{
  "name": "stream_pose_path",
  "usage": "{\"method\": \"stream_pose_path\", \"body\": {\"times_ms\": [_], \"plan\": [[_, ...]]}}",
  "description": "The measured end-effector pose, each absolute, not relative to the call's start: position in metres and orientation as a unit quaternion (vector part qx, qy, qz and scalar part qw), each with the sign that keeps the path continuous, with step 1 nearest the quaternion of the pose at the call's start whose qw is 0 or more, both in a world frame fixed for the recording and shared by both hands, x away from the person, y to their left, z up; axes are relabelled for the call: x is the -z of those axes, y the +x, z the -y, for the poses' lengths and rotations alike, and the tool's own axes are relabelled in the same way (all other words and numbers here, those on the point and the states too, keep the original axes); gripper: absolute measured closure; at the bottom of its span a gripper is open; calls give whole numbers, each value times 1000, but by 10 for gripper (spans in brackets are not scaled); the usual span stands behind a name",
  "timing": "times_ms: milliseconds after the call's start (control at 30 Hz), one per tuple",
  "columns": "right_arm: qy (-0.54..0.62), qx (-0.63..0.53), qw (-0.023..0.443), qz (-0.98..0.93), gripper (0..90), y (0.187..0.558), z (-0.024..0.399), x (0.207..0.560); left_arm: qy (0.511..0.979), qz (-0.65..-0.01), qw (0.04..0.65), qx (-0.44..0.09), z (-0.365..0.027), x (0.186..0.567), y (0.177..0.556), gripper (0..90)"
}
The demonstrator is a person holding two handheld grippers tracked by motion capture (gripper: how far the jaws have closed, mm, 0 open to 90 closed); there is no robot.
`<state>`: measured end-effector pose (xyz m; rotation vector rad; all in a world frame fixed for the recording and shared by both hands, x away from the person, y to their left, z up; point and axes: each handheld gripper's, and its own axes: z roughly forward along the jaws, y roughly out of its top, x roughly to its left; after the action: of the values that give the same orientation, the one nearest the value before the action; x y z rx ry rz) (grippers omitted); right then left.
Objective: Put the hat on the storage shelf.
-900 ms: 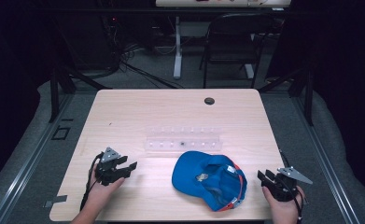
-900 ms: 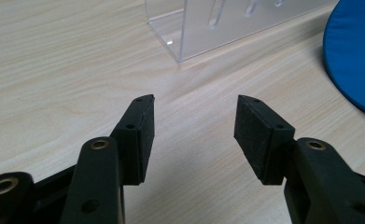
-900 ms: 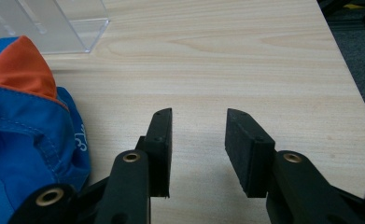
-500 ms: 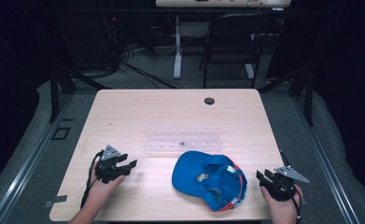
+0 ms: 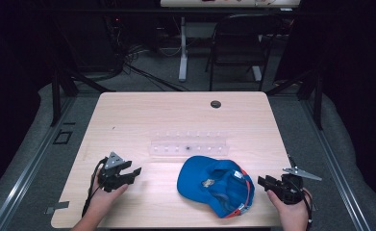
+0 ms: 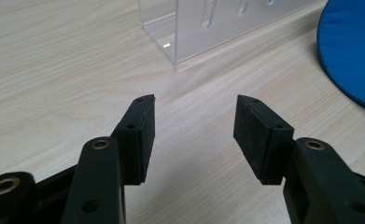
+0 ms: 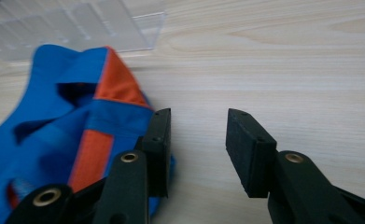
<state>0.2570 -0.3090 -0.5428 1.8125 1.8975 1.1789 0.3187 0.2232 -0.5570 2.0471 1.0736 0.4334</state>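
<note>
Nothing moved, blue cap (image 5: 214,185) just left of right hand-held gripper (image 5: 263,182), jaws wide, empty

A pale wooden worktop (image 5: 142,115) carries a blue cap (image 5: 214,185) near its front edge, just before a clear plastic rack (image 5: 188,146).

A clear plastic rack (image 5: 188,144) lies on the wooden table (image 5: 142,110), a chair (image 5: 238,43) beyond.
</note>
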Motion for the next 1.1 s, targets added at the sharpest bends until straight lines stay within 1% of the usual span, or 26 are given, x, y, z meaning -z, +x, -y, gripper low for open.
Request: {"method": "stream_pose_path", "body": {"times_ms": [67,100,167,200,267,300,400,433,567,633,733,767,967,1100], "plan": [[623,-409,124,-655,621,257,308,539,804,-421,385,-169,-223,557,319,490],[618,-416,109,-658,627,257,307,532,806,-419,384,-167,-222,557,319,489],[616,-418,104,-660,632,257,306,528,807,-417,383,-169,-223,557,319,489],[612,-420,92,-664,637,257,305,521,807,-417,383,-170,-223,557,319,489],[609,-420,88,-666,637,257,304,518,806,-417,383,-171,-223,557,319,489],[605,-424,74,-670,635,256,303,512,804,-419,384,-172,-224,556,319,489],[598,-425,64,-676,633,255,301,509,805,-419,383,-172,-224,556,319,490],[594,-426,51,-681,631,254,299,508,805,-420,382,-172,-224,556,319,489],[592,-425,36,-684,624,251,297,510,805,-420,382,-174,-223,557,319,489],[589,-426,18,-687,614,248,295,516,807,-418,378,-174,-223,557,319,489],[590,-426,9,-686,615,245,293,520,807,-417,379,-176,-222,558,319,489],[588,-421,-1,-691,620,243,292,524,808,-417,377,-177,-222,558,319,489],[591,-421,-22,-688,620,241,289,534,808,-419,373,-178,-223,558,320,489],[595,-420,-27,-685,632,242,285,539,809,-417,373,-178,-222,558,320,492]]}}
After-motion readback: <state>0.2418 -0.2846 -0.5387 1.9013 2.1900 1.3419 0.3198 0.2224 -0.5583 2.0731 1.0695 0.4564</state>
